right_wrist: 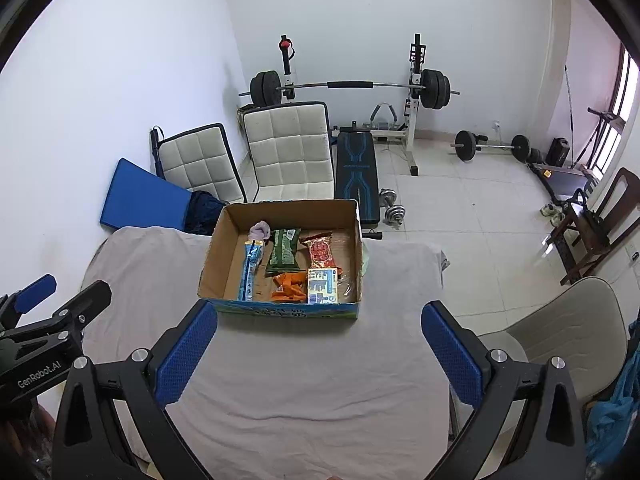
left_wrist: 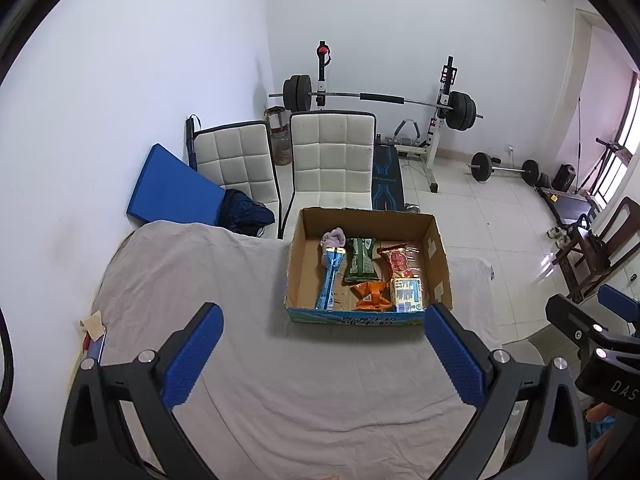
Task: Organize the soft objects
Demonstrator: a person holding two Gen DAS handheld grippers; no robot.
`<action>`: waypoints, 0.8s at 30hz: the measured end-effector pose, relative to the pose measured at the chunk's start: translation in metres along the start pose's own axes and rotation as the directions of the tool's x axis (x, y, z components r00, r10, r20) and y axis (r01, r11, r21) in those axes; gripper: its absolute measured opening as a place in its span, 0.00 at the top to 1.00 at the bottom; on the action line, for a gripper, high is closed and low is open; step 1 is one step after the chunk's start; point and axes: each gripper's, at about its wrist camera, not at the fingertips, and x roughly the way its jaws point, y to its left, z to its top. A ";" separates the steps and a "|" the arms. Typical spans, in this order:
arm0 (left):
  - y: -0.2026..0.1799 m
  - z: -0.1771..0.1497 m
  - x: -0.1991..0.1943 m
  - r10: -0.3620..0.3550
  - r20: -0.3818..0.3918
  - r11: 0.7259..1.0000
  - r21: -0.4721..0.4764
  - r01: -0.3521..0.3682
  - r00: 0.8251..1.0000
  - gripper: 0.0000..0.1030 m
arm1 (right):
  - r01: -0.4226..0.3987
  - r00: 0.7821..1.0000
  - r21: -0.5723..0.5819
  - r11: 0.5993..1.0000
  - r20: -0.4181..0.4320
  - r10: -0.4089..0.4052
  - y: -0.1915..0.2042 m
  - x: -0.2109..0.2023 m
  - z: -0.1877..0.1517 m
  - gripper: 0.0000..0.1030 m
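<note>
Blue folded mat [left_wrist: 172, 186] leaning against the wall at far left, beside two white quilted chairs [left_wrist: 330, 160] and a dark blue cloth bundle [left_wrist: 246, 212]. Grey cloth-covered worktop [left_wrist: 208, 280] in the foreground, a small scrap of paper [left_wrist: 93, 322] at its left edge.

Left gripper [left_wrist: 324, 354] hanging above the bare cloth, jaws spread wide, blue pads [left_wrist: 192, 358] gripping nothing. Right gripper [right_wrist: 318, 350] likewise above the worktop, jaws parted wide and empty; seen also at the right edge of the left wrist view.

Open cardboard box [left_wrist: 434, 248] standing on the far part of the worktop, ahead of both grippers. Inside, from left to right: a long blue packet [left_wrist: 330, 280] lying lengthwise, its far end touching a pale lilac rolled sock [left_wrist: 334, 237]; a dark green snack bag [left_wrist: 361, 261] just beside it; an orange crumpled packet [left_wrist: 370, 296] near the front wall; a red snack bag [left_wrist: 398, 261] further back; a pale yellow tissue pack [left_wrist: 407, 295] in front of the red bag, against the front wall. Right part of the box floor bare.

Beyond the worktop, a barbell on a white rack [left_wrist: 380, 98], a black weight bench [right_wrist: 356, 172], dumbbells [right_wrist: 390, 204] on the tiled floor, a second barbell [right_wrist: 490, 146] near the right wall. Beige chair [right_wrist: 568, 320] beside the worktop's right edge, dark wooden chair [right_wrist: 600, 220] further right.
</note>
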 end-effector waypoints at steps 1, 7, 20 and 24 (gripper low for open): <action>0.000 0.000 0.000 -0.002 0.001 1.000 -0.001 0.002 1.000 0.00 | 0.003 1.000 -0.001 1.000 0.002 -0.003 0.000 0.000 0.000 0.00; 0.000 0.000 0.000 -0.002 0.000 1.000 0.001 0.002 1.000 0.00 | -0.001 1.000 -0.007 1.000 0.006 0.001 0.001 -0.002 0.001 0.00; -0.004 -0.003 -0.005 -0.001 0.001 1.000 0.001 0.001 1.000 0.00 | -0.002 1.000 -0.004 1.000 -0.001 0.002 0.000 -0.006 0.001 0.00; -0.005 -0.004 -0.007 -0.006 0.001 1.000 -0.006 0.006 1.000 0.00 | 0.004 1.000 -0.007 1.000 0.006 -0.004 0.000 -0.007 0.002 0.00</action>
